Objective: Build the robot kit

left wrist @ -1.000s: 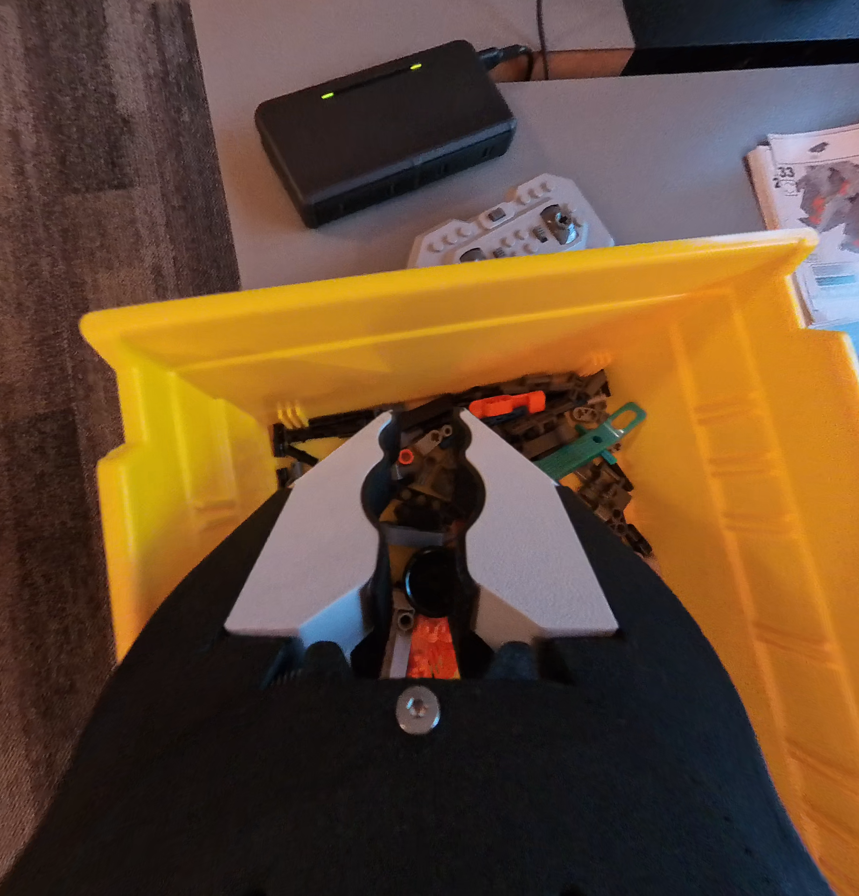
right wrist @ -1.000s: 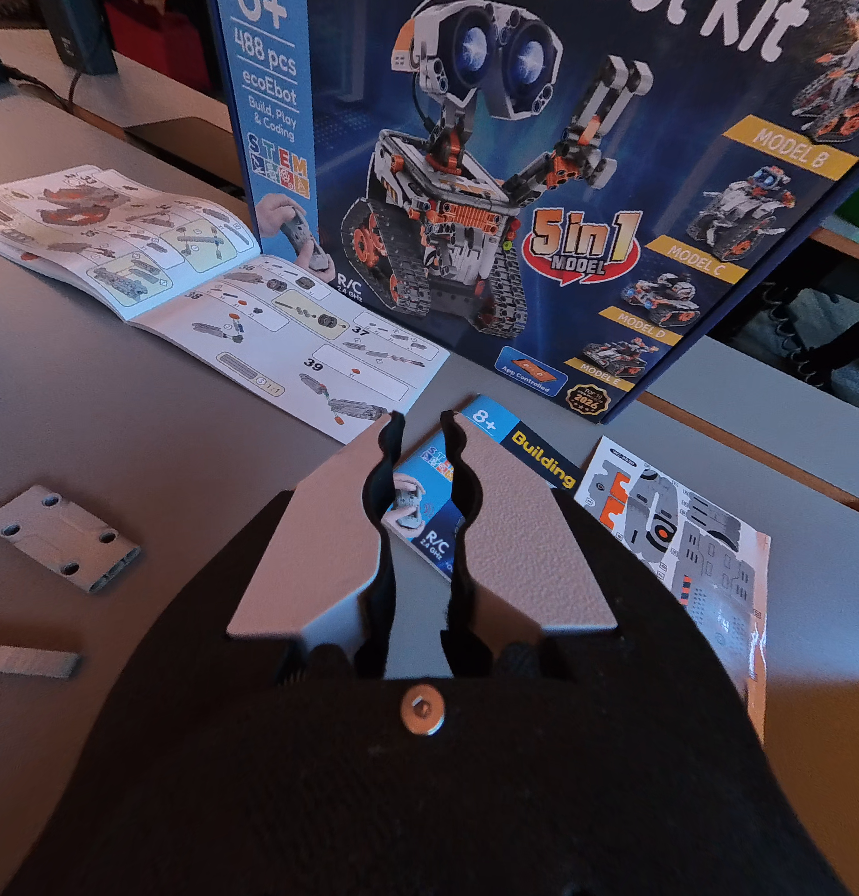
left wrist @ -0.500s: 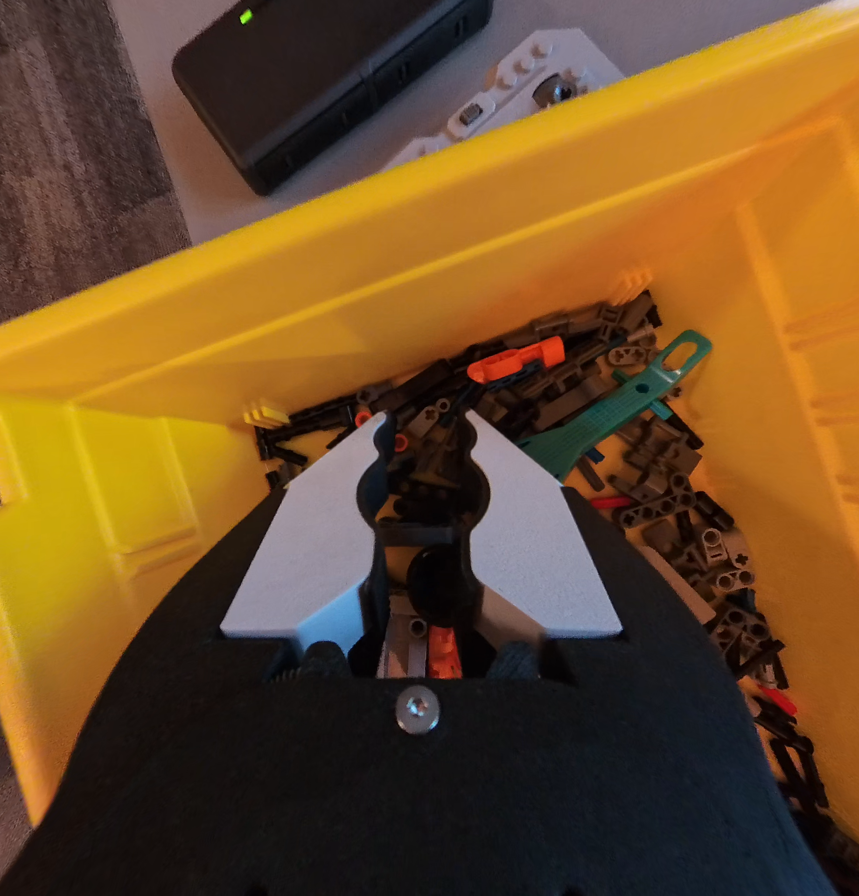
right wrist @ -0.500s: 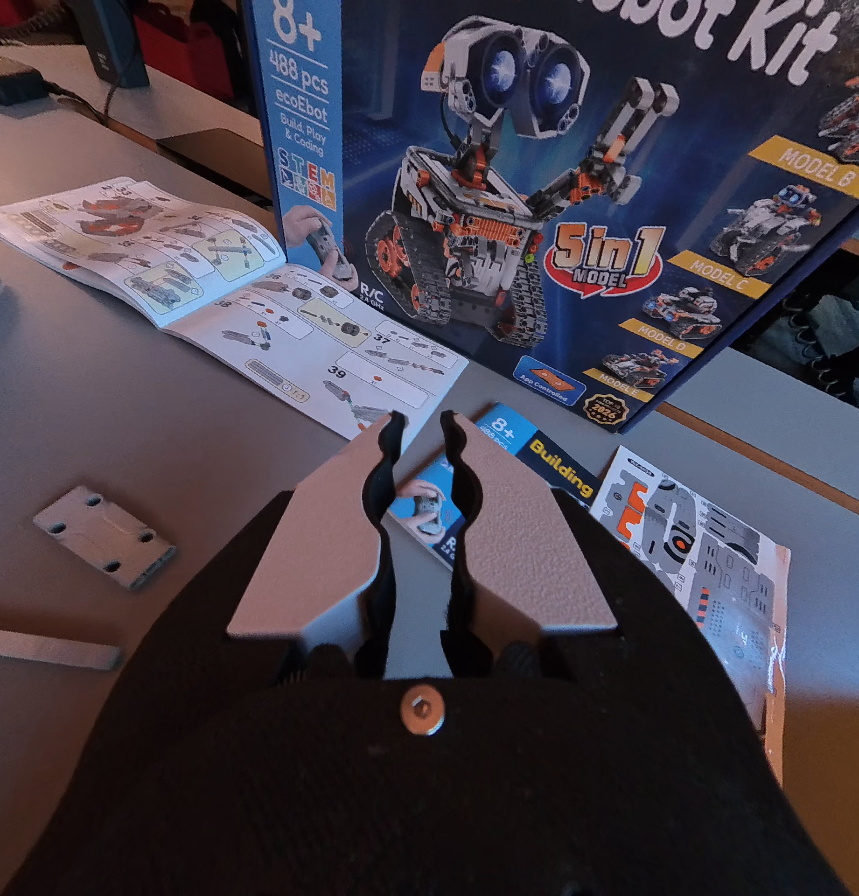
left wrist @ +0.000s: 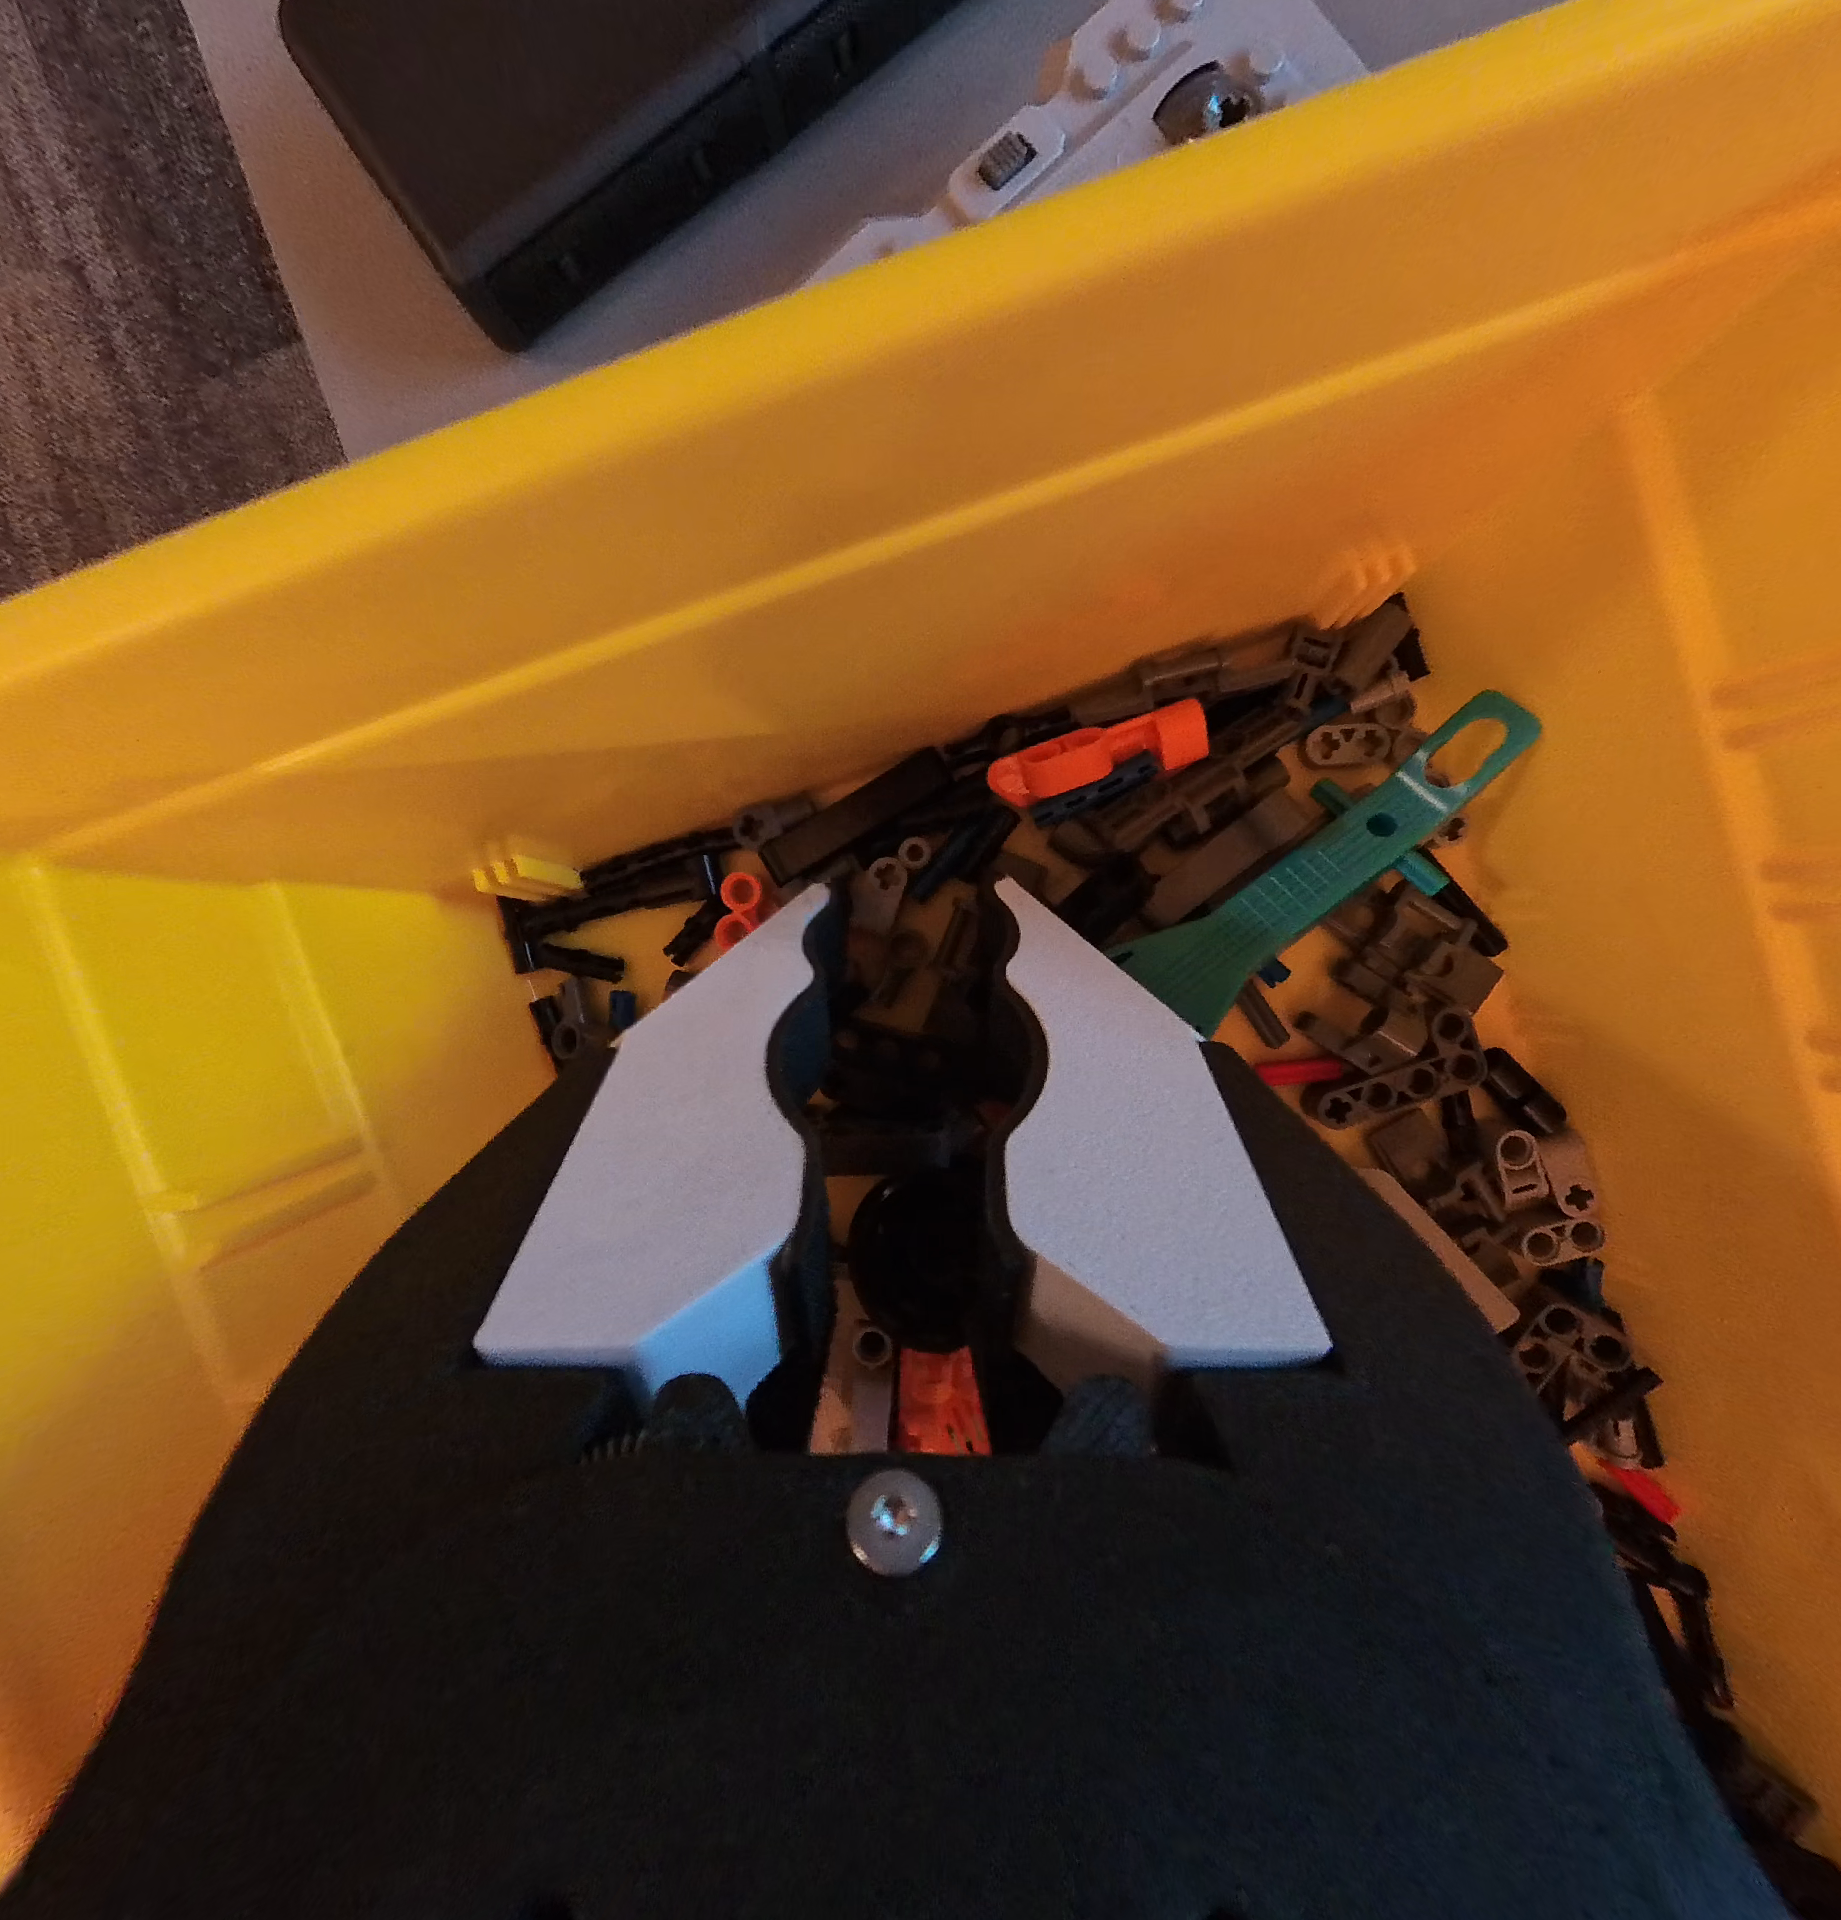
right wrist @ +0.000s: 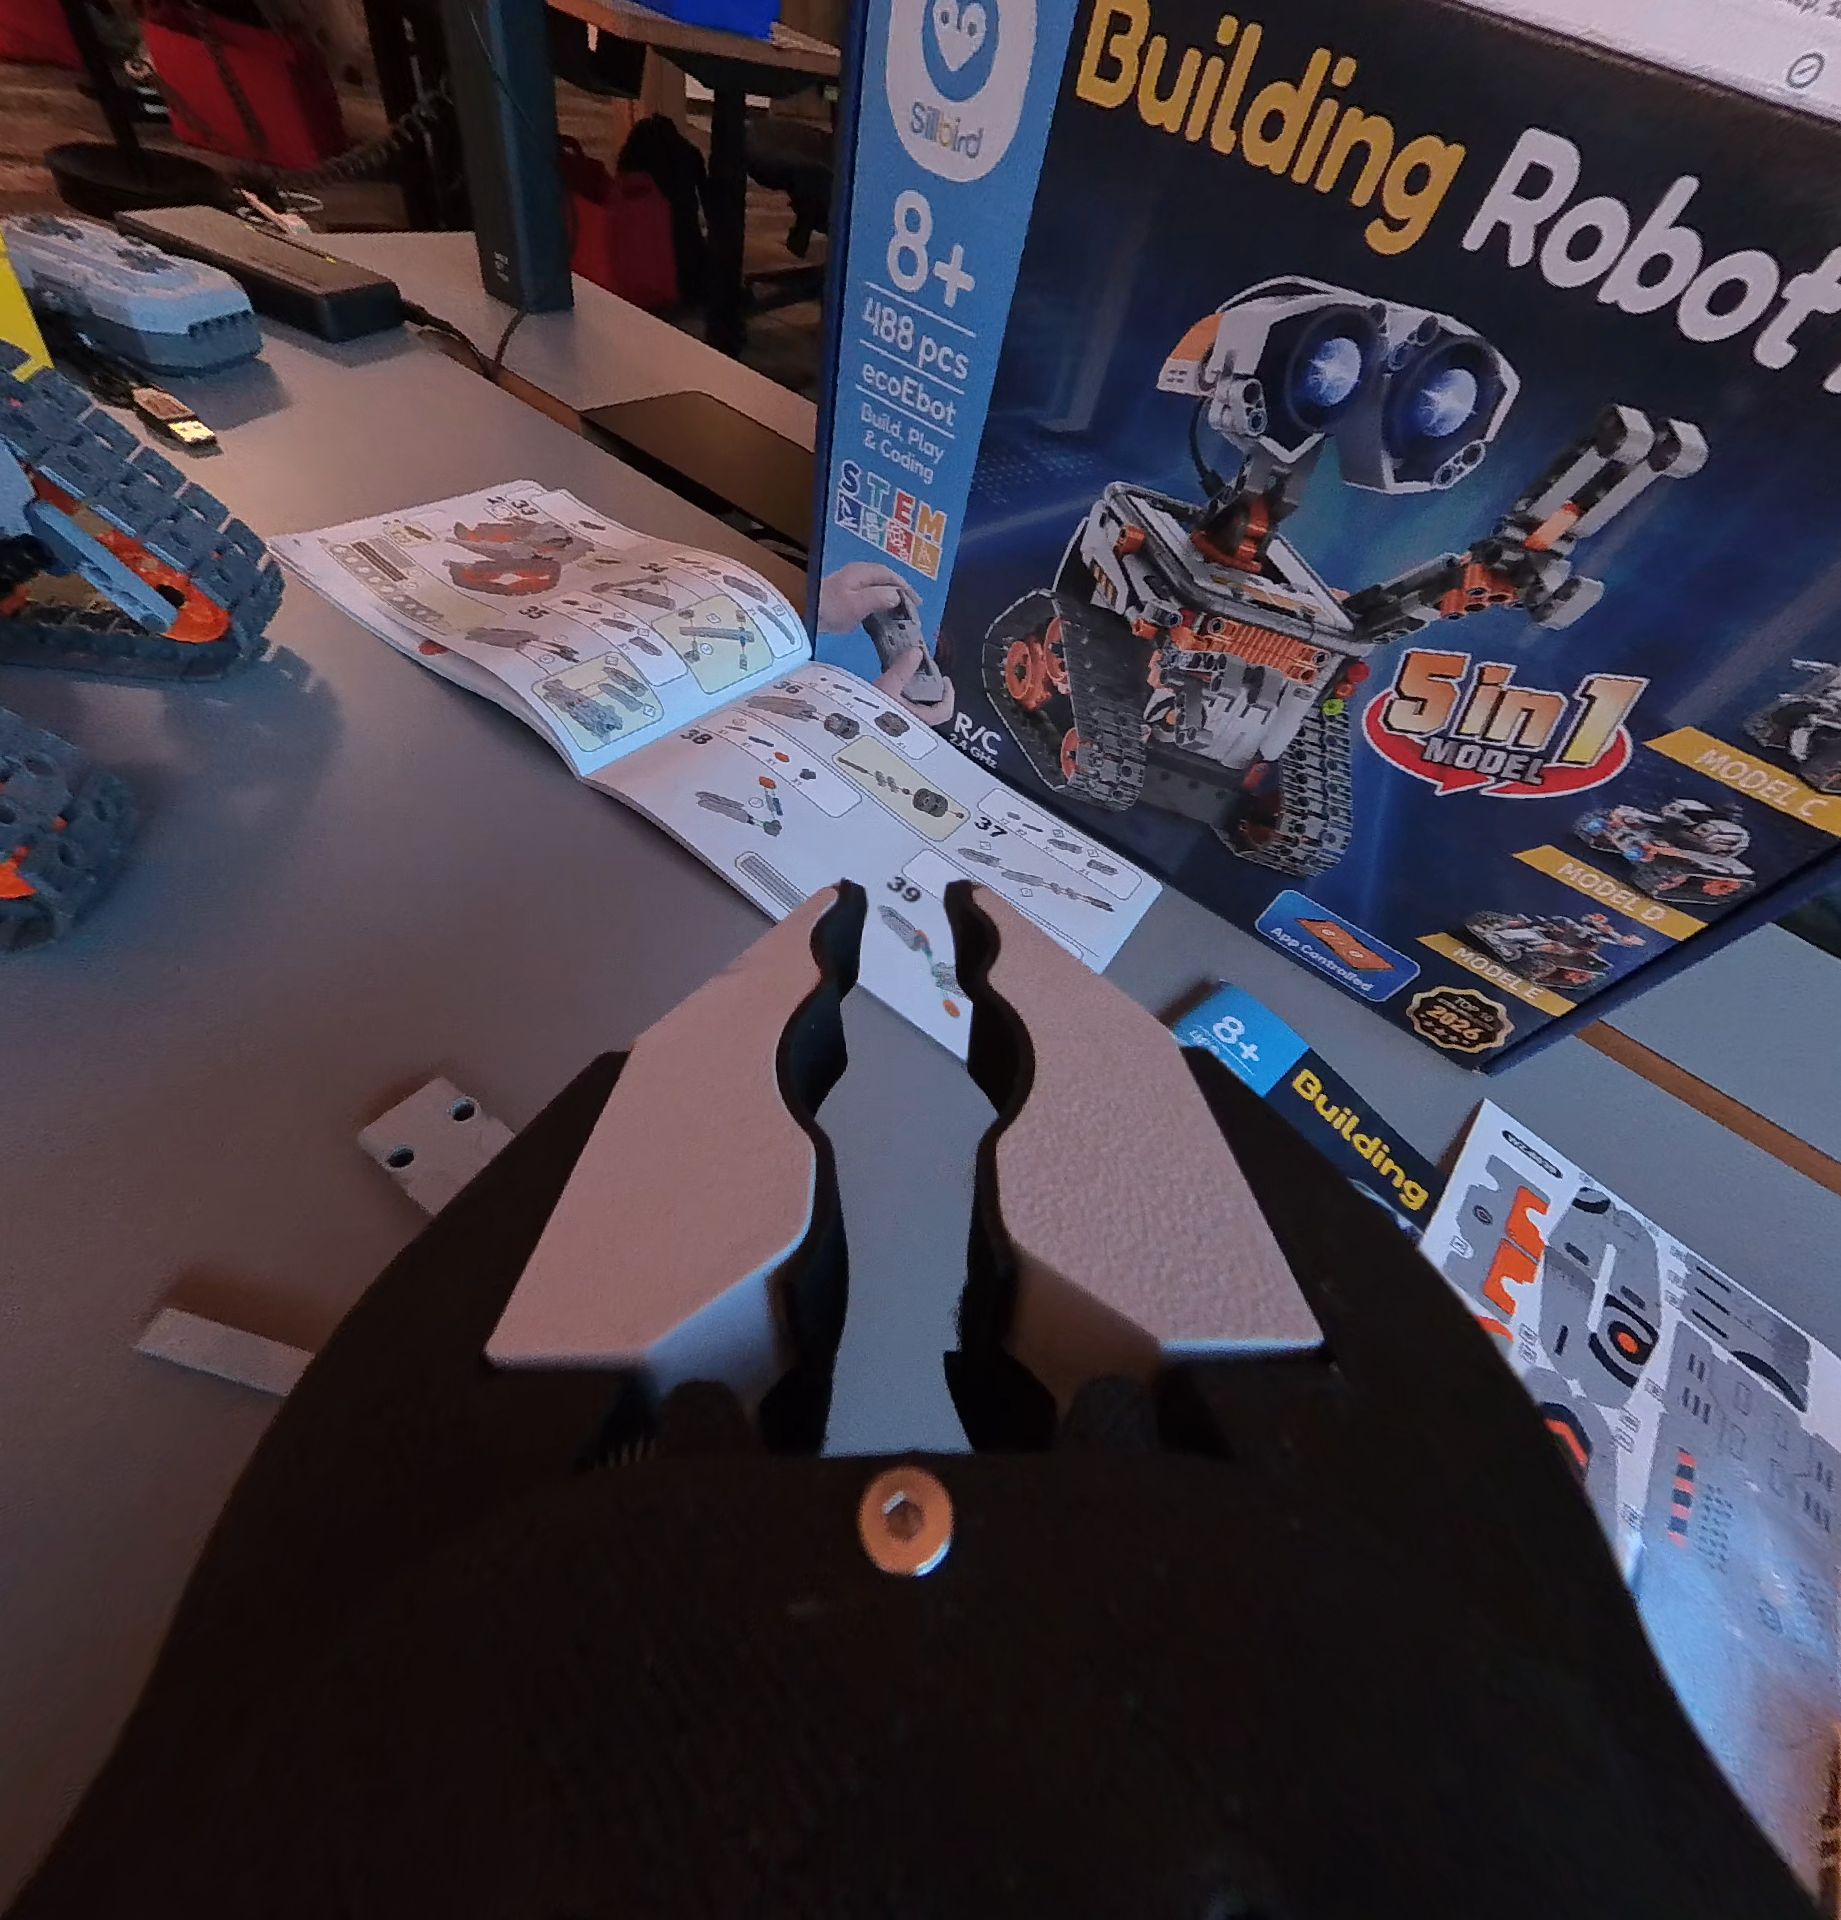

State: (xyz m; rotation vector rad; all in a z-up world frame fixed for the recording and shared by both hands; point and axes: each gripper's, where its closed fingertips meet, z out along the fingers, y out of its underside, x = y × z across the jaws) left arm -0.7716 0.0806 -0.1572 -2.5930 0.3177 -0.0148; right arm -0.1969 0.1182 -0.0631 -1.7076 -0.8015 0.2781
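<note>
My left gripper (left wrist: 911, 894) is down inside a yellow plastic bin (left wrist: 895, 468), over a pile of small dark grey and black building parts (left wrist: 1415, 1039). Its jaws are shut on a small assembly with a black round wheel (left wrist: 911, 1242), a black crossbar, and orange and grey pieces nearer the camera. An orange part (left wrist: 1098, 753) and a teal flat tool (left wrist: 1311, 883) lie on the pile ahead and to the right. My right gripper (right wrist: 905, 894) hovers above a grey table (right wrist: 272, 935), jaws a little apart and empty, pointing at an open instruction booklet (right wrist: 687, 707).
A large blue kit box (right wrist: 1363, 520) stands behind the booklet. A tracked model (right wrist: 95, 561) sits at the left. A grey holed plate (right wrist: 433, 1143) and grey strip (right wrist: 220, 1351) lie left of my right gripper, a sticker sheet (right wrist: 1674, 1403) to its right. A black box (left wrist: 583, 135) lies beyond the bin. My right fingertips sit around 60 cm from my left ones. The tracked model (right wrist: 95, 561) sits 25 cm or so from the ends of my right fingers.
My left gripper has gone deeper into the yellow bin, keeping its assembly. My right gripper has swung left and back from the box, bringing the tracked model into view.
</note>
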